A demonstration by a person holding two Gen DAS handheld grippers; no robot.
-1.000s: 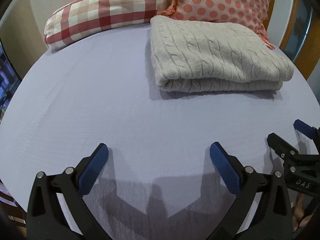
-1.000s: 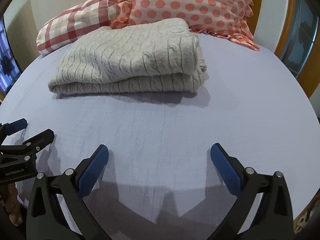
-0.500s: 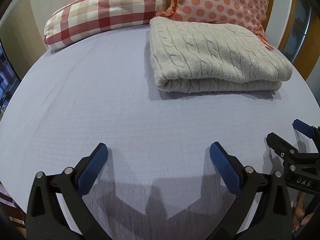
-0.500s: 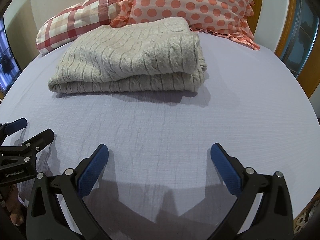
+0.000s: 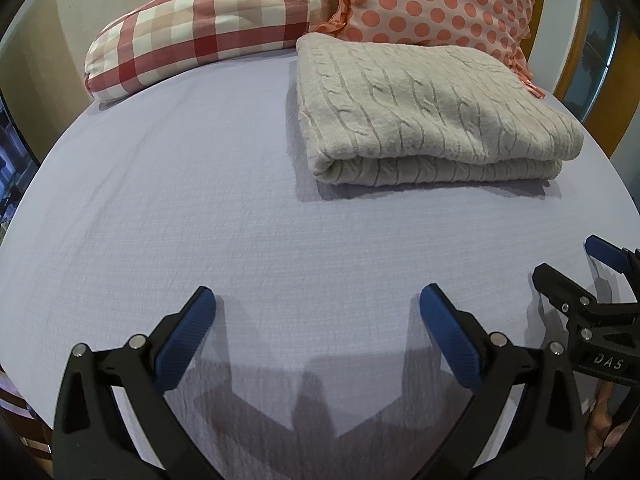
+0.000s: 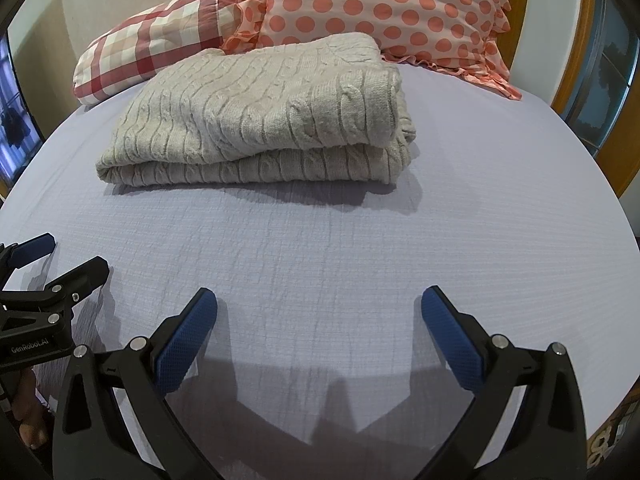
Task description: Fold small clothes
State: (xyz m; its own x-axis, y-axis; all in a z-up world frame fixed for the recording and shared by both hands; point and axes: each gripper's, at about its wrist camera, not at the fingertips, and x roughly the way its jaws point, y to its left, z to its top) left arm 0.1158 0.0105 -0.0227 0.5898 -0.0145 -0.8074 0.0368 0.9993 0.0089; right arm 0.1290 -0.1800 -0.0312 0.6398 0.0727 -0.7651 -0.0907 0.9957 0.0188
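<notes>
A beige cable-knit sweater (image 5: 416, 112) lies folded in a thick rectangle on the lilac bed sheet (image 5: 200, 200); it also shows in the right wrist view (image 6: 260, 120). My left gripper (image 5: 316, 312) is open and empty, low over the sheet, well short of the sweater. My right gripper (image 6: 318, 308) is open and empty too, over bare sheet in front of the sweater. Each gripper shows at the edge of the other's view: the right one (image 5: 568, 264) and the left one (image 6: 76, 256).
A red-and-white checked pillow (image 5: 200, 28) and a pink polka-dot pillow (image 5: 440, 0) rest at the head of the bed behind the sweater. A wooden frame (image 6: 576, 80) stands along the right side. The bed's near edge is just below the grippers.
Both grippers have drifted slightly; the sweater looks marginally closer. Nothing was taken hold of or let go.
</notes>
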